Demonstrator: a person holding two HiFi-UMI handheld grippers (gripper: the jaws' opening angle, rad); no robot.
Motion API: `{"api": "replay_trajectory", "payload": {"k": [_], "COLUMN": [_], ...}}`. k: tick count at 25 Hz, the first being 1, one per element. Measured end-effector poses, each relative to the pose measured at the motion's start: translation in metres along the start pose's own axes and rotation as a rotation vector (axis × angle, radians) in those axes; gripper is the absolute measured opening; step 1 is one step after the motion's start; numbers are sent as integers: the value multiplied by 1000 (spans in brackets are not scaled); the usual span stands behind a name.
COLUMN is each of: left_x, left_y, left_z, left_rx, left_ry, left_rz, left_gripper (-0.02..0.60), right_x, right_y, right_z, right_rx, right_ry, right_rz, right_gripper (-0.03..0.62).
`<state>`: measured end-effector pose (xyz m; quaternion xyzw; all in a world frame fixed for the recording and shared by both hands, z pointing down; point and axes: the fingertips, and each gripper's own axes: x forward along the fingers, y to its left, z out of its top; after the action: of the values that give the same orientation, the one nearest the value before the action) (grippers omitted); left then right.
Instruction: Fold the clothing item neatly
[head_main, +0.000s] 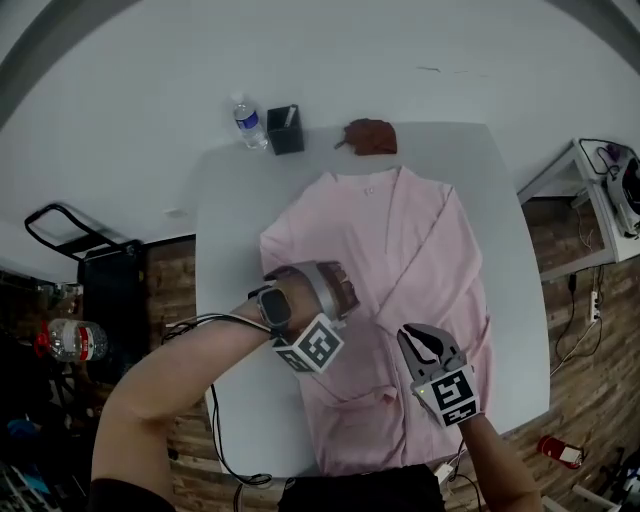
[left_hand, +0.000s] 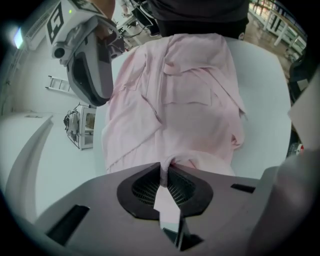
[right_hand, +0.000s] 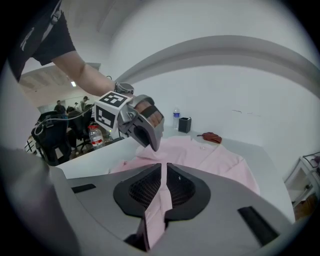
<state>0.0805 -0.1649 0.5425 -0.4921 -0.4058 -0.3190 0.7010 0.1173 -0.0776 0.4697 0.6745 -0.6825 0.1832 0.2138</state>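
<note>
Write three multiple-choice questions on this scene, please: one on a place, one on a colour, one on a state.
1. Where does the black cup stand?
A. At the far edge of the table, next to the water bottle
B. In the middle of the table
C. On the floor

2. What colour is the shirt?
A. Blue
B. Pink
C. Green

3. What is the state of the left gripper?
A. Fingers wide apart, empty
B. Fingers shut on a bottle
C. Fingers shut on a fold of the shirt

Answers:
1 A, the head view shows the cup beside the bottle, beyond the collar.
2 B, the cloth is pale pink in every view.
3 C, the left gripper view shows pink cloth pinched between the fingers.
</note>
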Motion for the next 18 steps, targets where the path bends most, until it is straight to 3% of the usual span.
{"api": "replay_trajectory", "payload": {"k": [2,5,8,10,14,18], "left_x": [21,49,57,49,23,2], "left_y": [4,-2,3,17,43,30], "left_z": [11,26,43,51,57,51], "left_rx": [-6,-33,-101,-249,-658,-912], "left_ry": [-15,-33,-69,-120,-248,-251], "left_rz": [-44,-125,-145,-137,-60,34], "left_gripper": [29,136,169,169,169,111], "right_x": [-7,-16,-19,-18,-11,17], "right_y": [-7,-15,-23,-30,-42,-39], "right_z": [-6,-16,-26,-31,-32,-30], "right_rx": [12,27,35,50,102,91], "right_ry": [1,6,18,21,6,27], "right_rz": [-5,-7,-6,-10,-6,50], "right_gripper": [32,32,32,32,32,32]}}
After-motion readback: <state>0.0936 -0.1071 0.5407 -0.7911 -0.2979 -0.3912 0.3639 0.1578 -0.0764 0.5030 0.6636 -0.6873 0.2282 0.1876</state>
